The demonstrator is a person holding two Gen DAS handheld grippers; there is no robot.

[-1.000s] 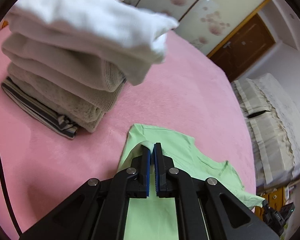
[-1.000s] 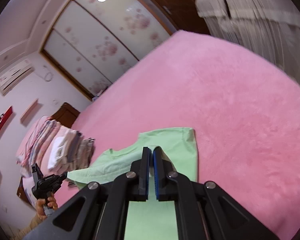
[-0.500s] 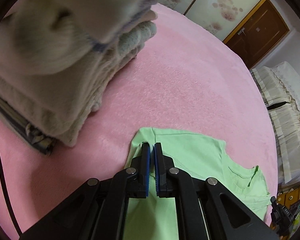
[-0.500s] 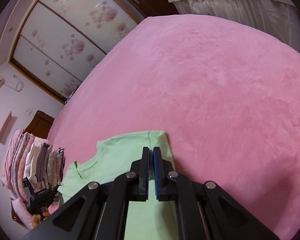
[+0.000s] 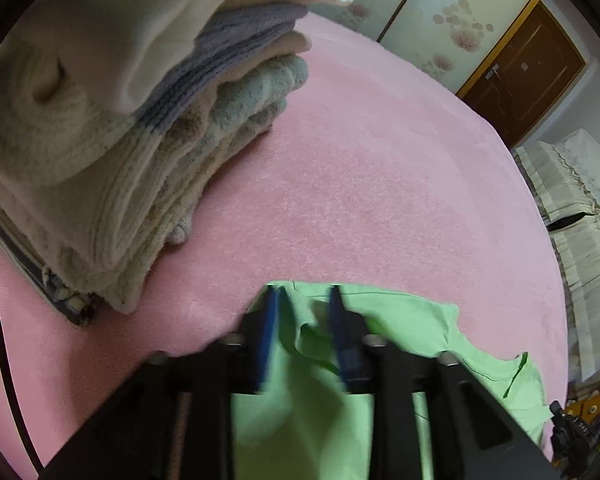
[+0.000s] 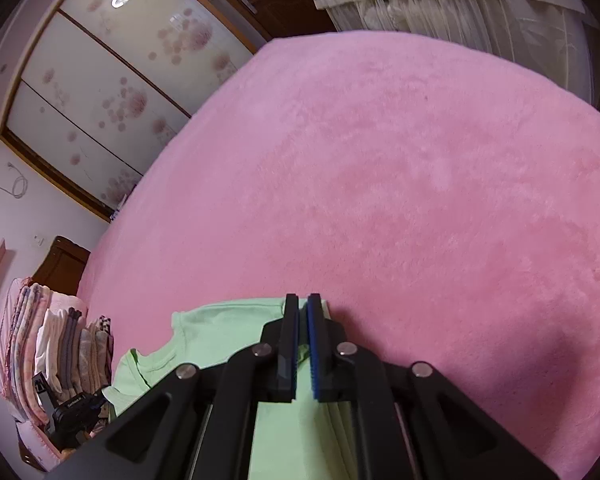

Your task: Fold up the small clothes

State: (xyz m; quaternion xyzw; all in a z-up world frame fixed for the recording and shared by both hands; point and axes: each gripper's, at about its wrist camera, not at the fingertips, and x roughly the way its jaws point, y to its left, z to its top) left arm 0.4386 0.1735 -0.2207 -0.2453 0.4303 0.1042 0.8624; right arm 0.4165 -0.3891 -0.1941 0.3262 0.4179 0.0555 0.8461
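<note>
Now the green shirt [image 5: 320, 420] lies on the pink blanket [image 5: 360, 184], just beside a tall pile of folded clothes [image 5: 100, 152]. The left gripper [image 5: 302, 300] is opening its jaws, and a soft bump of green cloth sits loose between them, no longer squeezed. The right gripper [image 6: 303, 304] has its fingers almost pressed together, with only a thin gap, and they pinch the other edge of the green shirt [image 6: 228, 332] down low on the blanket. I think a fold has just been laid down and the left side is letting go first. That could go wrong. If the right gripper pulls while the left side is free, the shirt may slide or twist, and the fold will come out crooked. The little bump of cloth could also stay as a wrinkle if nobody smooths it. And the pile is very near, so a bump from the left gripper might knock it over.
</note>
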